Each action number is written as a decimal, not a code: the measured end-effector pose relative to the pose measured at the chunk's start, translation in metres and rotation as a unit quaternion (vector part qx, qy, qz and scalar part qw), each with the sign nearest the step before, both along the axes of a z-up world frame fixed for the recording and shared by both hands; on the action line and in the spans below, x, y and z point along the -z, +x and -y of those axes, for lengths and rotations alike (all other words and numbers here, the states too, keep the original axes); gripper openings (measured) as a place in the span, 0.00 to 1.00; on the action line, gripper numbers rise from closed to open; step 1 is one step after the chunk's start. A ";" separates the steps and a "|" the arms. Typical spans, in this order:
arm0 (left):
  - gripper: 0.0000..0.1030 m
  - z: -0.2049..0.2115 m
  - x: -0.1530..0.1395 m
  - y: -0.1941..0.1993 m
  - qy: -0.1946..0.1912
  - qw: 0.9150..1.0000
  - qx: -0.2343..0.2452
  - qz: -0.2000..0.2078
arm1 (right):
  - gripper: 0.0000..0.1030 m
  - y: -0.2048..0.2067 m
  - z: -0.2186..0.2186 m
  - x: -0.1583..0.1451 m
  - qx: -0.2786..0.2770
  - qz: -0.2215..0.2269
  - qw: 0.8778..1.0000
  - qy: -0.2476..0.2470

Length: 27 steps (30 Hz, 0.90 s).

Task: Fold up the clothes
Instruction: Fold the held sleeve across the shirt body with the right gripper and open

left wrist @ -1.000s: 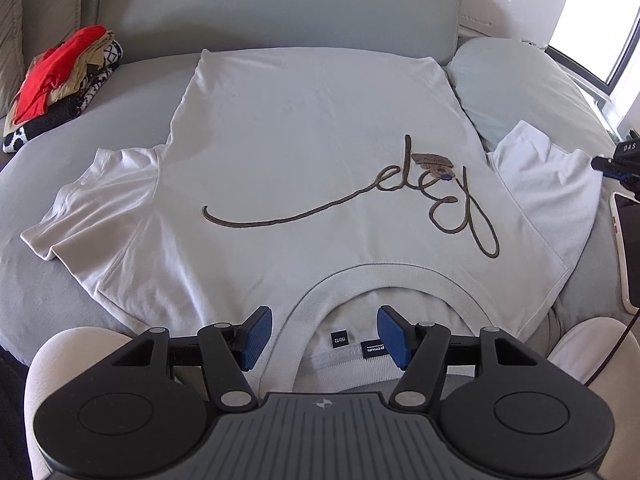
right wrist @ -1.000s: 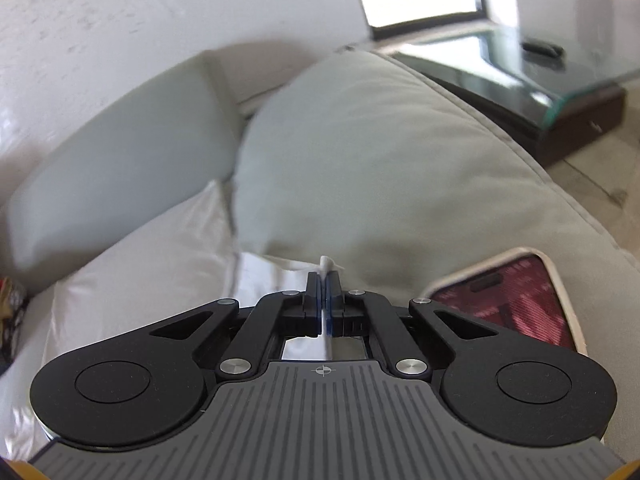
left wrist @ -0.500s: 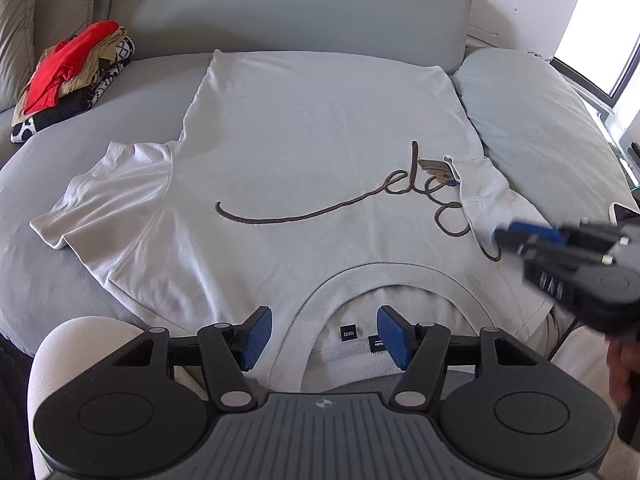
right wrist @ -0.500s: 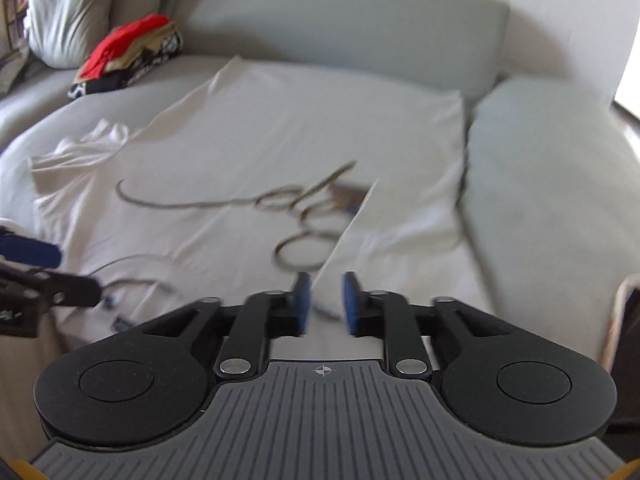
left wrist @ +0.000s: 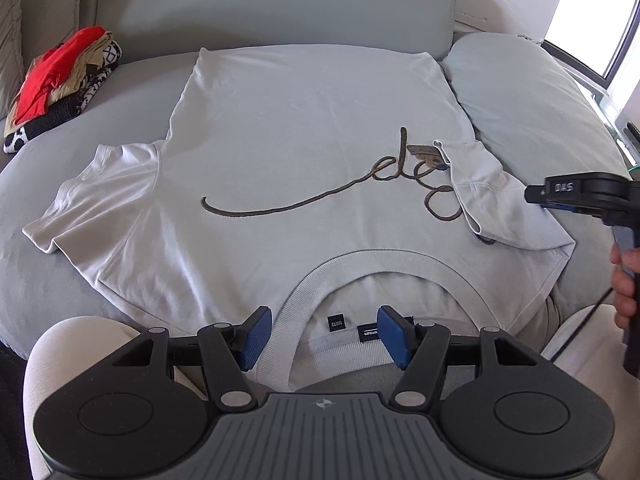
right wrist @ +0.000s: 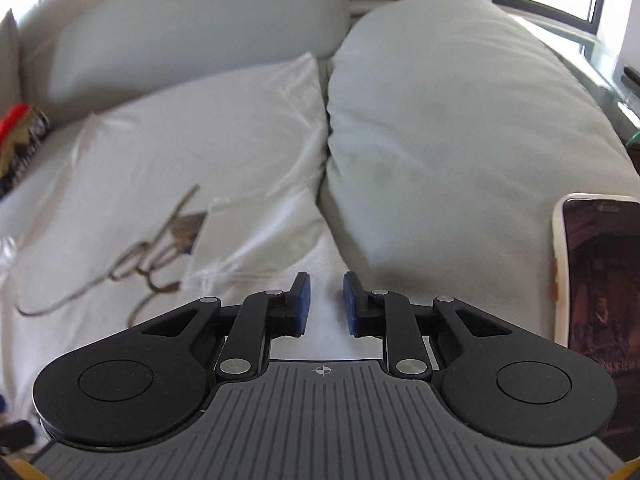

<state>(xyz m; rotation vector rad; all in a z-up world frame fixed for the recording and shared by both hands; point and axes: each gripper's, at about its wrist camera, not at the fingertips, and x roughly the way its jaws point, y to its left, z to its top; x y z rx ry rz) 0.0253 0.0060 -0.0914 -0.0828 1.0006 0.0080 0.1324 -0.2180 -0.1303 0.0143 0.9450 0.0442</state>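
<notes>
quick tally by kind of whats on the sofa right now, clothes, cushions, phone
white t-shirt, laid out flat: 1
pile of folded clothes, items in it too bunched to count: 1
loose cushion beside the shirt: 1
phone: 1
total: 4

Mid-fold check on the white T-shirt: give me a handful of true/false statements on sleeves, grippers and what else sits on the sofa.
1. The sleeve near the right gripper is folded over the T-shirt body. True.
2. The other sleeve is folded in too. False: it lies spread out flat on the sofa.
3. The left gripper is shut on the collar. False: its jaws are open, one either side of the collar's edge.
4. The right gripper holds cloth. False: its jaws are apart with nothing clamped between them.
5. A pile of clothes with a red item on top lies on the sofa beyond the unfolded sleeve. True.
6. A phone lies beside the right gripper. True.
</notes>
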 end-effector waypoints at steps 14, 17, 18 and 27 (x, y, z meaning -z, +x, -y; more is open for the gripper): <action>0.59 -0.013 0.010 0.003 -0.010 1.000 -0.015 -0.014 | 0.20 -0.027 0.016 -0.018 0.014 -0.021 0.999 0.045; 0.59 -0.014 0.010 0.002 -0.007 1.000 -0.015 -0.014 | 0.20 -0.013 0.004 -0.015 0.009 -0.020 0.995 0.095; 0.59 -0.014 0.010 0.002 -0.006 1.000 -0.016 -0.015 | 0.20 -0.009 0.000 -0.011 0.008 -0.028 0.993 0.114; 0.59 -0.010 0.014 -0.002 -0.005 1.000 -0.008 -0.024 | 0.21 -0.048 -0.001 -0.001 0.017 -0.104 0.979 0.177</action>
